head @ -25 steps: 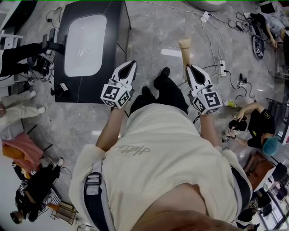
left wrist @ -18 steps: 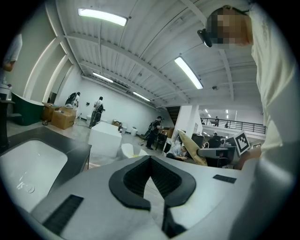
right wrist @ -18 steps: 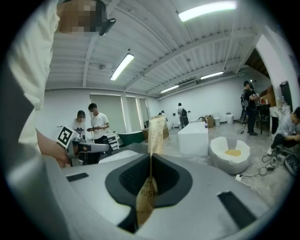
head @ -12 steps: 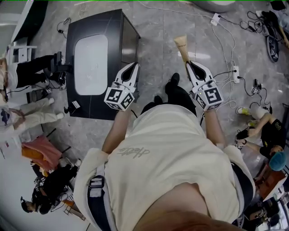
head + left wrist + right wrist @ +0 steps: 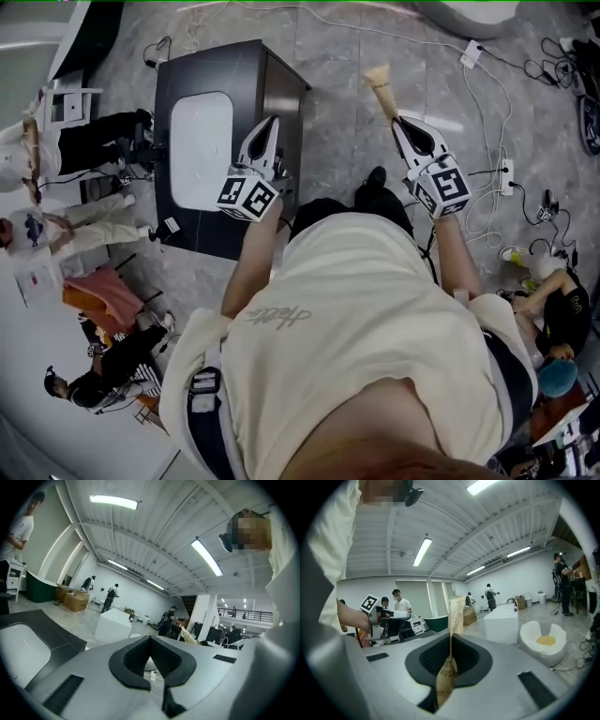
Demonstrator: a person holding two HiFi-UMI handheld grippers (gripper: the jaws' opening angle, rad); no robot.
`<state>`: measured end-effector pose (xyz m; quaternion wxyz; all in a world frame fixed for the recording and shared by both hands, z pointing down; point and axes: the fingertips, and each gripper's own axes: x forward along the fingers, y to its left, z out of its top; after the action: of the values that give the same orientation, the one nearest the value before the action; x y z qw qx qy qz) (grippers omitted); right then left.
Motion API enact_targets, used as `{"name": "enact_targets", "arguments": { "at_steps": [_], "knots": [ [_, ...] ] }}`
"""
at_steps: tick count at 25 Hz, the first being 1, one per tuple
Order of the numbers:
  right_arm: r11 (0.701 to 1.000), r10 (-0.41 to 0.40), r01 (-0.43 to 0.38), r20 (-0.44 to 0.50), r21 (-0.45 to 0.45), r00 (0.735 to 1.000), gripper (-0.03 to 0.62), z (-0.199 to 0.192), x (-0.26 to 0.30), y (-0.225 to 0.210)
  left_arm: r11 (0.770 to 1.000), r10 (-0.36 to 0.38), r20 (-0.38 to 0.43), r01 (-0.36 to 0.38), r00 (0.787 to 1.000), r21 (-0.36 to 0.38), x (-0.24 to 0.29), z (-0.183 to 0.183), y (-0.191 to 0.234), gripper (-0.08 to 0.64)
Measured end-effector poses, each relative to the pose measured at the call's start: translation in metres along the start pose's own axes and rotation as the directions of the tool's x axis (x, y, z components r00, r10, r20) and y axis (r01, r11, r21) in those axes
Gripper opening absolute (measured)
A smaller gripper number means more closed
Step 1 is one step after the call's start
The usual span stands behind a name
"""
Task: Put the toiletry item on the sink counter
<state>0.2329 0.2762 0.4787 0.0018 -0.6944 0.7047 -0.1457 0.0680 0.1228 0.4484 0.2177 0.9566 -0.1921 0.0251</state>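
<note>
The toiletry item is a beige tube (image 5: 380, 84), and my right gripper (image 5: 400, 120) is shut on its lower end while it points ahead over the grey floor. In the right gripper view the tube (image 5: 455, 613) stands edge-on between the jaws of the right gripper (image 5: 451, 639). The black sink counter (image 5: 246, 77) with a white basin (image 5: 200, 150) stands to the left. My left gripper (image 5: 271, 127) is shut and empty over the counter's right side. In the left gripper view the left gripper (image 5: 151, 638) has its jaws together, with the counter (image 5: 51, 627) at lower left.
Cables and a power strip (image 5: 507, 172) lie on the floor to the right. People stand left of the counter (image 5: 66, 150) and sit at the lower right (image 5: 553, 309). A white tub (image 5: 542, 641) and a white block (image 5: 502, 620) stand ahead in the right gripper view.
The person has stepped toward the counter, so it now lies under the left gripper. The right gripper still holds the tube, and both stay shut.
</note>
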Motion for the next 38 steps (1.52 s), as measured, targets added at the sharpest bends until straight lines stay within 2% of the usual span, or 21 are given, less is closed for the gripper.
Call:
{"name": "enact_targets", "arguments": {
  "at_steps": [5,8,11,16,20,24,31,38],
  "knots": [
    [0.999,0.037,-0.037,-0.01,0.009,0.999,0.008,0.001,0.014,-0.017,0.997,0.062,-0.01,-0.062,0.998,-0.035,0.012,-0.002,0.017,0.003],
    [0.998,0.061,-0.06,-0.028,0.013,0.998,0.008,-0.006,0.029,-0.02,0.998,0.058,-0.009,-0.058,0.998,-0.001,0.023,0.001,0.02,0.003],
    [0.998,0.064,-0.064,-0.049,-0.006,0.997,0.008,-0.009,0.045,-0.019,0.998,0.058,0.001,-0.058,0.998,-0.018,0.027,0.002,0.029,0.003],
    [0.997,0.055,-0.057,-0.049,-0.048,0.997,0.008,0.01,0.074,-0.021,0.997,0.072,0.003,-0.072,0.997,-0.04,0.039,0.007,0.064,0.003],
    [0.997,0.043,-0.047,-0.053,-0.068,0.998,0.008,0.025,0.112,-0.036,0.998,0.054,0.039,-0.053,0.998,-0.035,0.074,0.027,0.092,0.003],
    [0.995,0.055,-0.061,-0.07,-0.076,0.996,0.008,0.041,0.166,-0.038,0.999,0.039,0.07,-0.038,0.997,-0.017,0.105,0.055,0.127,0.003],
    [0.983,0.12,-0.13,-0.079,-0.129,0.99,0.008,0.079,0.289,-0.024,0.999,0.052,0.082,-0.051,0.995,-0.012,0.125,0.093,0.209,0.003],
    [0.942,0.264,-0.283,-0.122,-0.183,0.957,0.008,0.101,0.406,0.034,0.983,0.176,0.124,-0.168,0.977,-0.07,0.095,0.114,0.299,0.003]
  ]
}}
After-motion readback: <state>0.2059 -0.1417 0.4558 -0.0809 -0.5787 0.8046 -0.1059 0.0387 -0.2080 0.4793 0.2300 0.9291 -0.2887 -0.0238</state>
